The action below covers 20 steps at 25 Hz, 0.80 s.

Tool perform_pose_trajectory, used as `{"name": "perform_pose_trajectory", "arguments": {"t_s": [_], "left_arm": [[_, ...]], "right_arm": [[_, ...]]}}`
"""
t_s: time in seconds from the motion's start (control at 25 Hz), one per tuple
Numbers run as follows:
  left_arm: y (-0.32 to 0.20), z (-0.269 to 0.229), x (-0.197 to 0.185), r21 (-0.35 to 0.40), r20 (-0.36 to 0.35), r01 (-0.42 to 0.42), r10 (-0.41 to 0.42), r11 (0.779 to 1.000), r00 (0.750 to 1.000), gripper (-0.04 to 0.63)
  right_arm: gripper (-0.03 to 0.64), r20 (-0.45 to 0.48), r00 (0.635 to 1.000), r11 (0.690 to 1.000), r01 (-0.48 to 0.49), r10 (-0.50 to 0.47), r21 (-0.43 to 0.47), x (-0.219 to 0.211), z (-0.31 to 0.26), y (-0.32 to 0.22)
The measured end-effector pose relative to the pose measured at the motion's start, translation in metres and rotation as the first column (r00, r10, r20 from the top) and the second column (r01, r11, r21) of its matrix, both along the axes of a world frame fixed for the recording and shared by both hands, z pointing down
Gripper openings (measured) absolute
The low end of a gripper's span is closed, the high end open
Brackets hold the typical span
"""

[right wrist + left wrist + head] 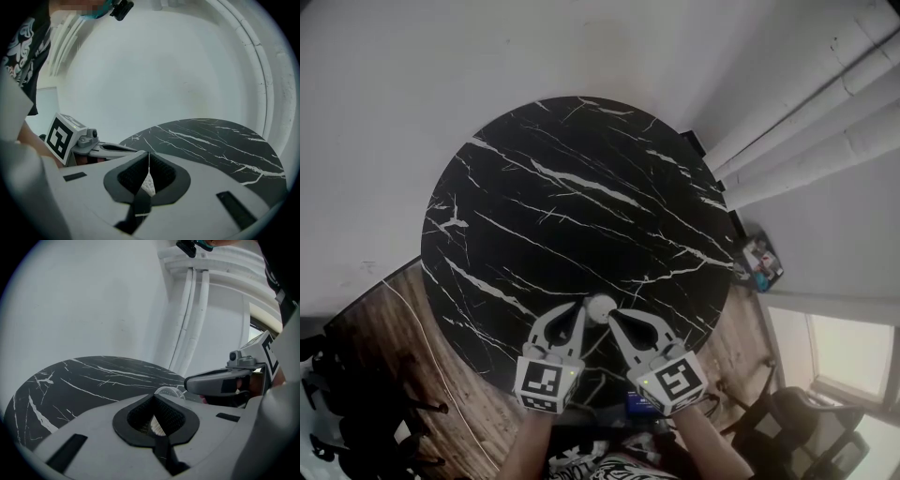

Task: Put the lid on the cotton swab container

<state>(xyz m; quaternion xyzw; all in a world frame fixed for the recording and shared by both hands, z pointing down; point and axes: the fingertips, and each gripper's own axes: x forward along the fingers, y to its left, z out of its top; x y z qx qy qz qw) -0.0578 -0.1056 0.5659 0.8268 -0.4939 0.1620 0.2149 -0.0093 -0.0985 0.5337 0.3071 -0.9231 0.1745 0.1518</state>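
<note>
Office-like room: round black marble worktop [581, 187], wood floor [394, 356], white wall pipes [825, 112], dark chair [811, 422].

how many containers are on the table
1: the cotton swab container, by the marble table's near edge, between the tips of the left gripper and right gripper. None looks hidden.

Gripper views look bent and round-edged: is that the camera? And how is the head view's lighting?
Left gripper view: the wide-angle lens bows the wall pipes, corners black. Right gripper view: the table edge curves too. Head view: dim overall, window washed out.
</note>
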Motion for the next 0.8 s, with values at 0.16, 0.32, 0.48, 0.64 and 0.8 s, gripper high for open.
{"name": "perform_pose_trajectory", "arguments": {"t_s": [0.16,0.32,0.48,0.64,0.8], "left_arm": [[0.0,0.002,0.003,-0.01,-0.009,-0.005,0.005,1.0,1.0,0.014],[0.0,0.001,0.003,-0.015,-0.015,0.001,-0.001,1.0,1.0,0.014],[0.001,0.004,0.005,-0.02,-0.006,-0.012,0.012,1.0,1.0,0.014],[0.003,0.005,0.006,-0.023,0.0,-0.018,0.018,1.0,1.0,0.014],[0.002,0.005,0.007,-0.023,0.001,-0.022,0.022,1.0,1.0,0.014]], "right_arm": [[0.018,-0.039,0.998,0.998,0.043,-0.041,0.037,-0.008,-0.003,-0.001],[0.018,-0.034,0.997,0.997,0.068,-0.067,0.045,-0.015,-0.006,0.001],[0.018,-0.021,0.998,0.997,0.067,-0.066,0.05,-0.016,-0.01,0.001],[0.018,-0.036,0.996,0.995,0.081,-0.079,0.055,-0.016,-0.011,0.001],[0.018,-0.041,0.995,0.994,0.092,-0.089,0.066,-0.018,-0.012,0.0]]}}
